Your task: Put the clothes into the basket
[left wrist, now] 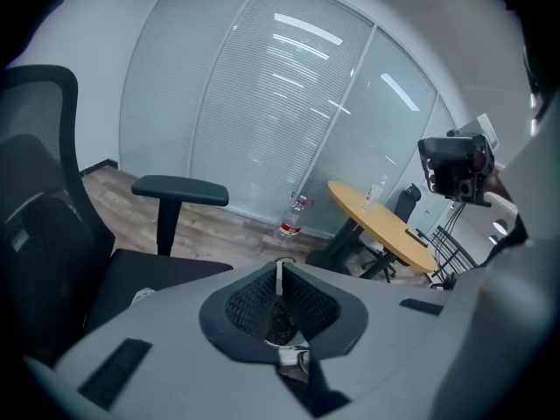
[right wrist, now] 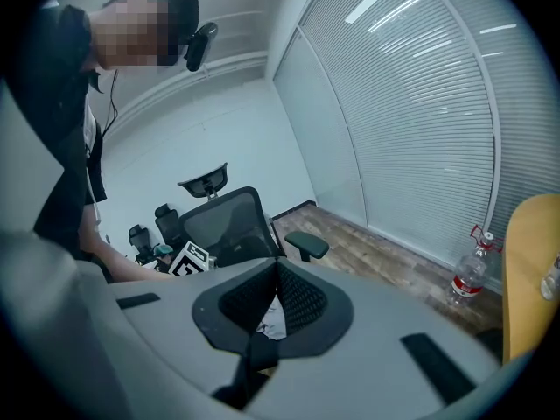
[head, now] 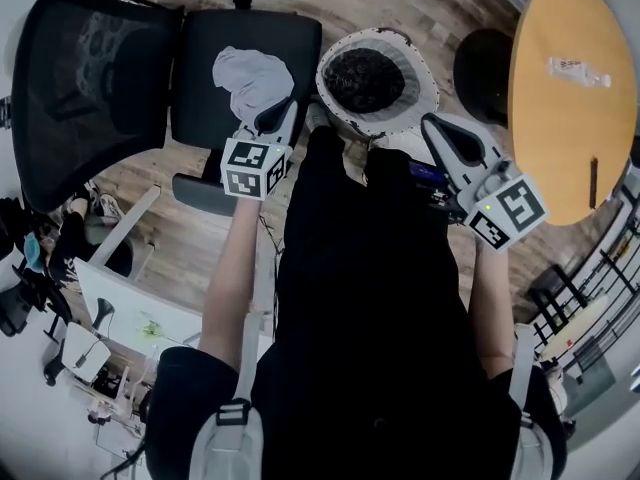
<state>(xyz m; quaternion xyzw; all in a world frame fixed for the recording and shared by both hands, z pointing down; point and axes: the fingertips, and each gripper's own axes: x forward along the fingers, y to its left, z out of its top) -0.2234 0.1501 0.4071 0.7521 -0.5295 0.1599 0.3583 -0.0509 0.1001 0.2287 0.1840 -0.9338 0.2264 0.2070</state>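
Cloth (head: 250,78), light grey, lies crumpled on chair (head: 200,78) seat, with basket (head: 425,88) next to the chair. It looks soft, light and floppy, and would likely sag and trail, so I'd pinch a raised fold in the middle bunch, not a flat edge. My left gripper (head: 268,120) sits at its near edge, jaws pressed together, nothing in them. My right gripper (head: 440,133) hangs by basket's near rim, jaws also together, empty. Count: one grey cloth on chair, one dark garment (head: 365,78) already in basket, one basket, two grippers.
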